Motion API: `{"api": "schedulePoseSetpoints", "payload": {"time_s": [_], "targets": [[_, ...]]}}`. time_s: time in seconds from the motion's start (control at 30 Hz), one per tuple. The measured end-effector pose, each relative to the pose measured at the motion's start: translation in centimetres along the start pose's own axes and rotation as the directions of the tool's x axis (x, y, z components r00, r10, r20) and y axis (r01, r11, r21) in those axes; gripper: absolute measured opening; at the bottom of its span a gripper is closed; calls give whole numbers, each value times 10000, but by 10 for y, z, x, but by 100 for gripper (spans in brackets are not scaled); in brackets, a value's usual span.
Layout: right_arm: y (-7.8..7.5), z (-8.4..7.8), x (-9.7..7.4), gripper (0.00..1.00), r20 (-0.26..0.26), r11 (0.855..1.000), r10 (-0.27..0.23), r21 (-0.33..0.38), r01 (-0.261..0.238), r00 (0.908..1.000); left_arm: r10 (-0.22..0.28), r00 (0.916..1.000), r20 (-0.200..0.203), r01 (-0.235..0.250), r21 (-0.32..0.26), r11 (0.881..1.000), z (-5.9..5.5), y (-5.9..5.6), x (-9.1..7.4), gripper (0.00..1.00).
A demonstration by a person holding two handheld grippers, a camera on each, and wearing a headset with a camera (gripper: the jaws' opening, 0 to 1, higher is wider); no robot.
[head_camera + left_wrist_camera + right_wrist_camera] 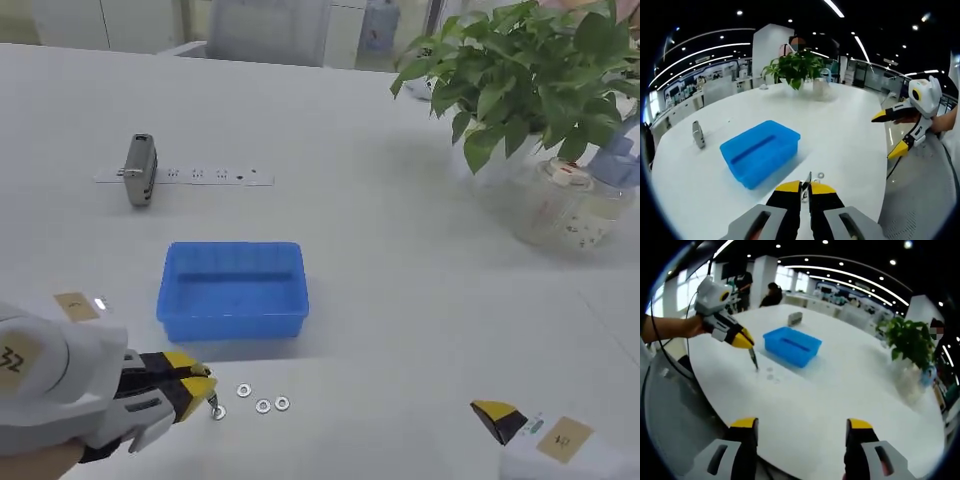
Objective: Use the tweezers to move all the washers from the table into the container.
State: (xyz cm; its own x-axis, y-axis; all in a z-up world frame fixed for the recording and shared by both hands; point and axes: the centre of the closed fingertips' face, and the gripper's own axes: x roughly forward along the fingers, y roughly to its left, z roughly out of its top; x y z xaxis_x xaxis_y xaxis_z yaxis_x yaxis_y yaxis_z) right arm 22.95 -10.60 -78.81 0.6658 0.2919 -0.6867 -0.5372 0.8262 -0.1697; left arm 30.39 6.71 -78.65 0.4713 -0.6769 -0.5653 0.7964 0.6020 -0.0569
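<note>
Bare desk (400, 250) lies between the washers (263, 406) and the blue container (233, 290) just behind them, its near wall the only thing to get over, while the power strip (190, 177) and potted plant (530, 70) stand well apart.

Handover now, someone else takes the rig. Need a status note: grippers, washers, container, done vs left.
Left gripper: shut on the tweezers, whose tips point down at the table beside the washers.
Right gripper: open, holding nothing, at the near right of the table.
The washers, four by my count, lie in a loose cluster just in front of the blue container.
Done: tweezers are gripped. No washer is visible in the container.
Left: pick up each washer with the tweezers and drop it in.
</note>
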Motion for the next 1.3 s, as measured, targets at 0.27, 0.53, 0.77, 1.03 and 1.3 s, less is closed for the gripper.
{"api": "schedulePoseSetpoints", "payload": {"time_s": [0.27, 0.53, 0.77, 1.03, 1.3], "targets": [[0, 0, 0, 68, 0, 10000, -29, -26, 29, 10000, 25, 9999, -149, -25, 3, 10000, 0, 2, -1, 0], [0, 0, 0, 67, -4, 10000, -42, -73, 42, 10000, 41, 9999, -155, -39, 160, 9999, 10, 5, -8, 0], [0, 1, -1, 67, 25, 9999, -54, -102, 54, 10000, 171, 9999, 12, -171, 473, 9987, 27, 10, -14, 0], [-2, 2, -1, 67, 115, 9999, -115, -57, 115, 9999, 336, 9989, 329, -364, 876, 9955, 50, 20, -21, 0], [-2, 2, -1, 66, 140, 9999, -132, -54, 133, 9998, 462, 9975, 527, -524, 1237, 9909, 67, 31, -19, 0]]}}
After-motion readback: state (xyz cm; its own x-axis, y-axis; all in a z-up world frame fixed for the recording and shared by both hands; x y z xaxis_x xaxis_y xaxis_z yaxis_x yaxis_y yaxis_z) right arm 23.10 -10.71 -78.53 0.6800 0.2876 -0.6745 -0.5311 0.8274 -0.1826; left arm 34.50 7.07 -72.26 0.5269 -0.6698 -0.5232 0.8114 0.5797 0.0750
